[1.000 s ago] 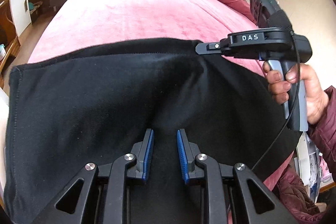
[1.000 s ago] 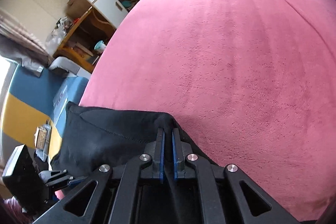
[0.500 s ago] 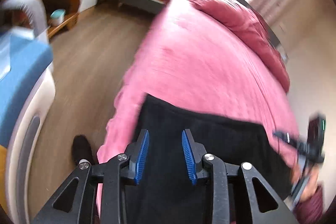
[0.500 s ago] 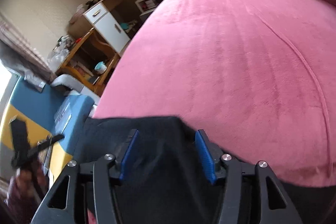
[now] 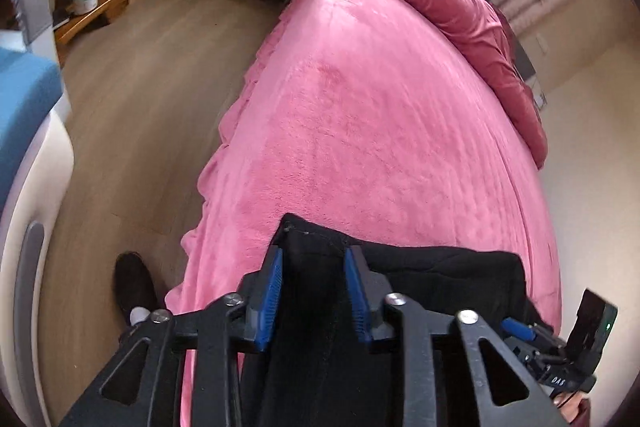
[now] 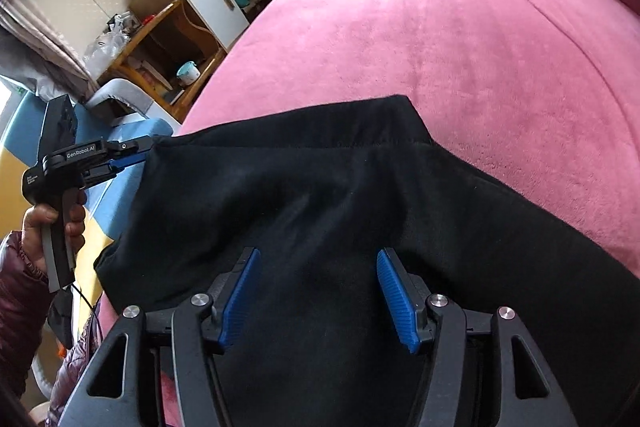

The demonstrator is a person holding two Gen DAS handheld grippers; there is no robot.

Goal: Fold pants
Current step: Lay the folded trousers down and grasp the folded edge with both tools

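From the left wrist, the soft black pants [image 5: 420, 267] lie on the fuzzy pink bed cover [image 5: 360, 107]. The left gripper [image 5: 314, 291] is closing, a fold of cloth between its blue pads, not squeezed.

From the right wrist, the right gripper [image 6: 318, 297] is opening above the pants, holding nothing.

Black pants [image 6: 340, 195] on pink bedspread [image 5: 380, 115], blue-padded jaws.

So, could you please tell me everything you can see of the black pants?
The black pants look like soft, matte cotton with stitched seams. They lie folded across the near edge of the pink bed cover, slightly rumpled. The left gripper, jaws closing, straddles a corner; the right gripper, jaws opening, hovers over the middle without pinching.
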